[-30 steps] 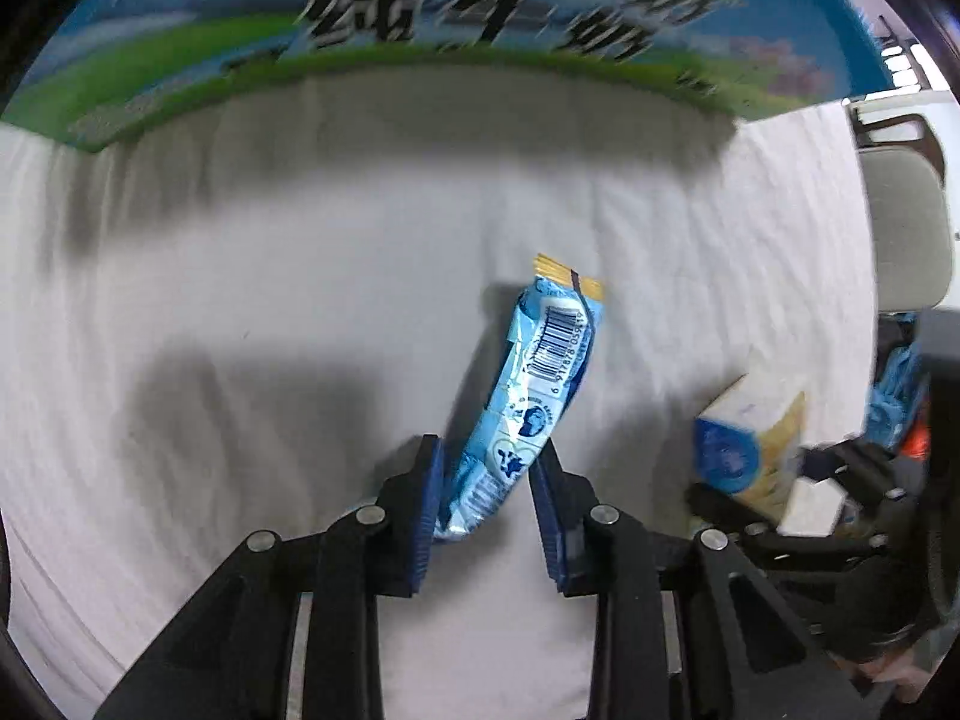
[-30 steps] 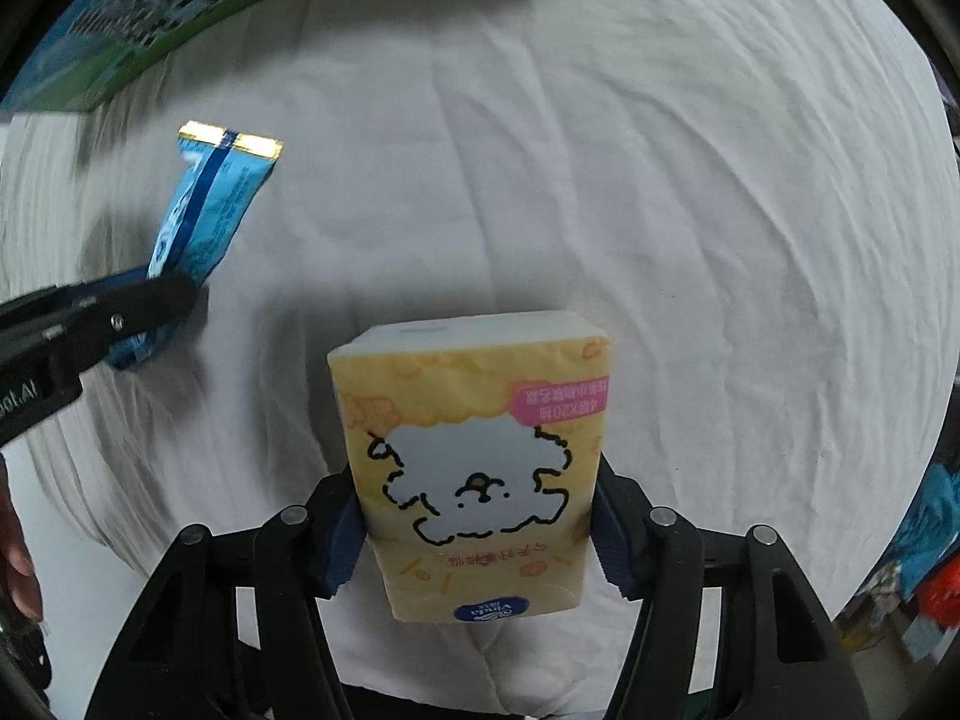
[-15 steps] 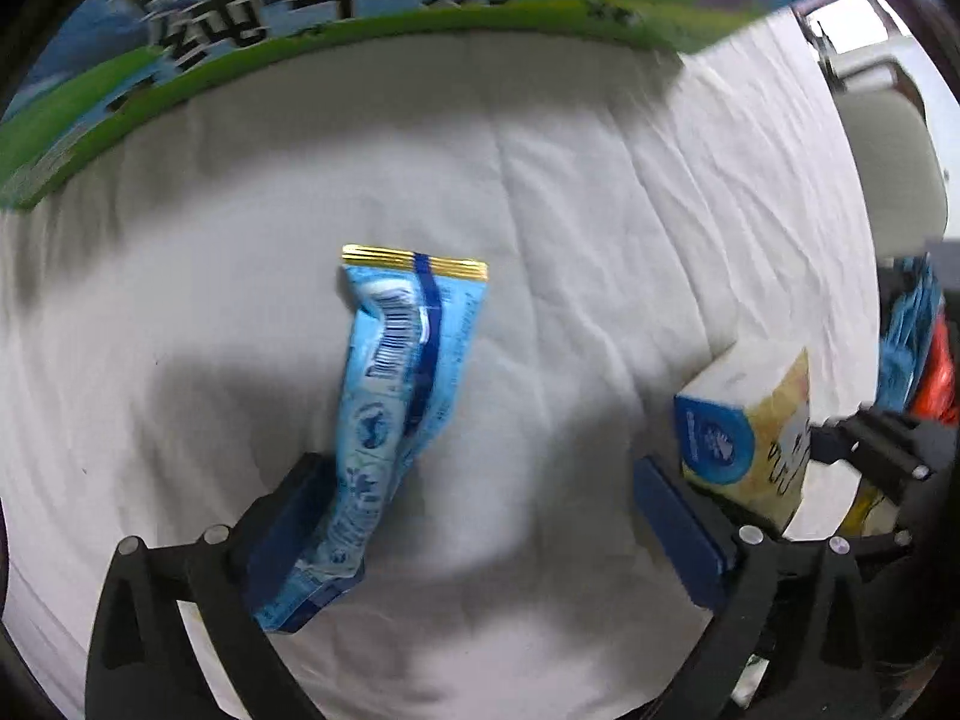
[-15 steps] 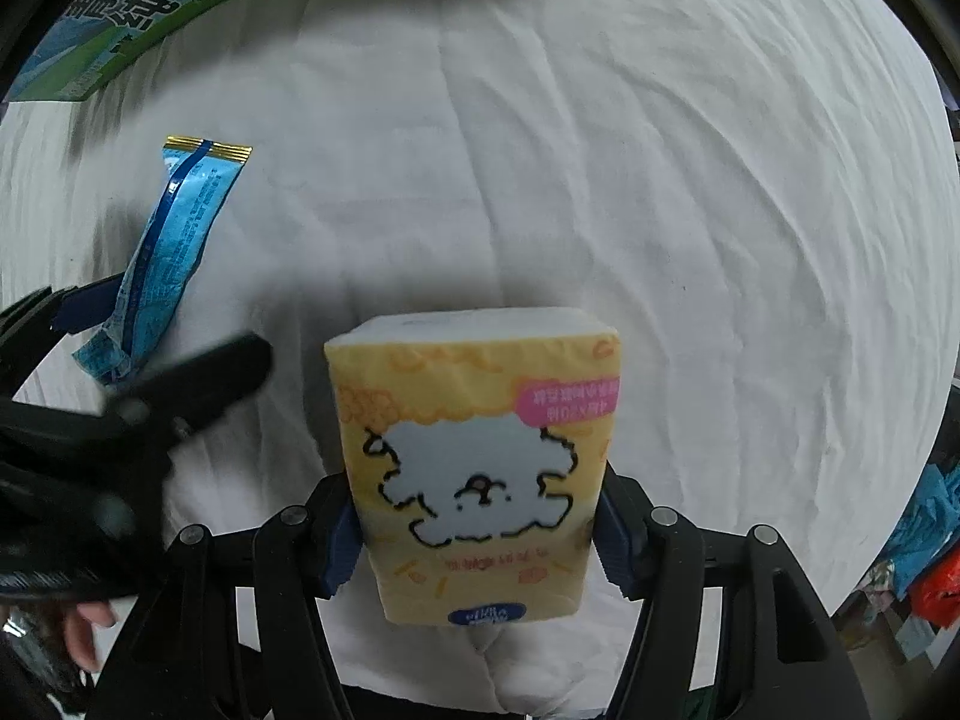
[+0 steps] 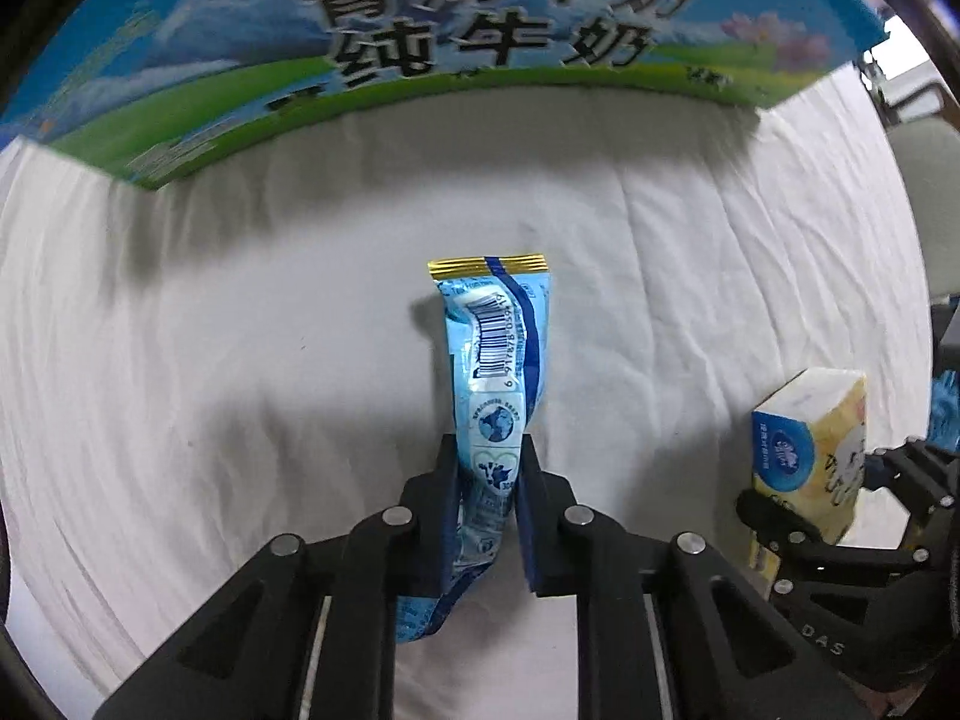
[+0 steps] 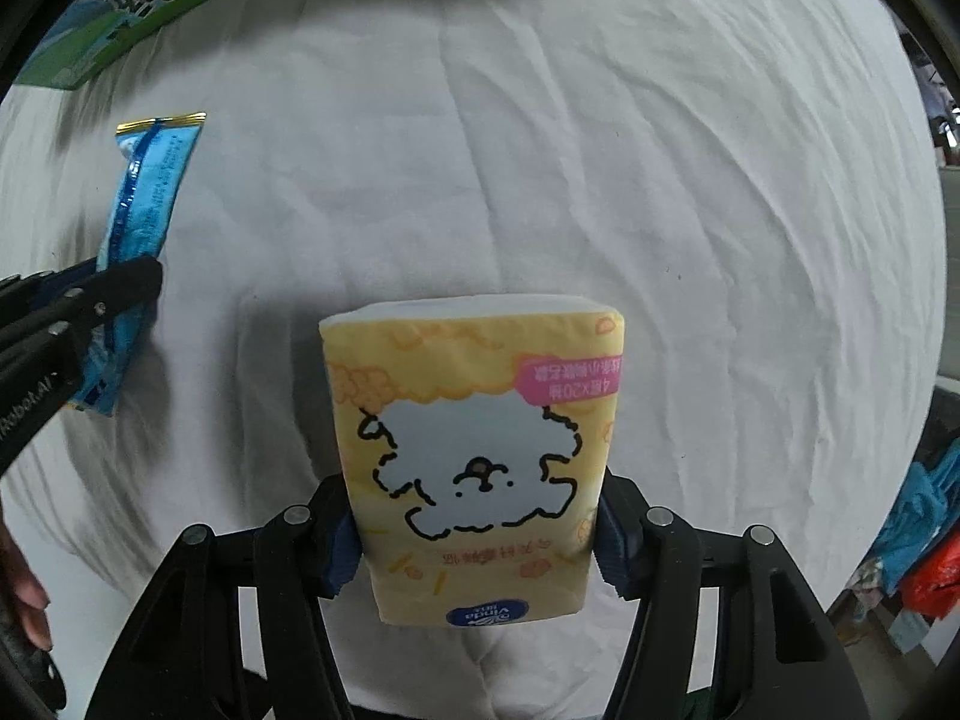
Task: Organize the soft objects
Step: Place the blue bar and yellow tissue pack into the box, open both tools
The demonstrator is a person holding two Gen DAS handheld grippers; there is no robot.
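Observation:
A long blue snack packet point(image 5: 498, 360) with a gold end and a barcode sticks out forward from my left gripper point(image 5: 487, 450), which is shut on its lower part above the white sheet point(image 5: 240, 360). The right wrist view shows the same blue packet point(image 6: 147, 192) at the left, with the left gripper point(image 6: 126, 276) clamped across it. My right gripper point(image 6: 474, 516) holds a yellow tissue pack point(image 6: 474, 450) with a white dog drawing; its jaws are closing slightly, pads pressed on both sides. The tissue pack point(image 5: 810, 438) also shows at the right of the left wrist view.
A large blue and green milk carton box point(image 5: 420, 60) stands at the far edge of the sheet. A pale chair point(image 5: 924, 210) is beyond the right edge. Blue and red clutter point(image 6: 918, 510) lies off the sheet at lower right. A person's hand point(image 6: 24, 600) shows lower left.
My left gripper opened wide, leaving the blue packet loose against one finger, then closed on it again. The right gripper kept hold of the tissue pack and stayed put.

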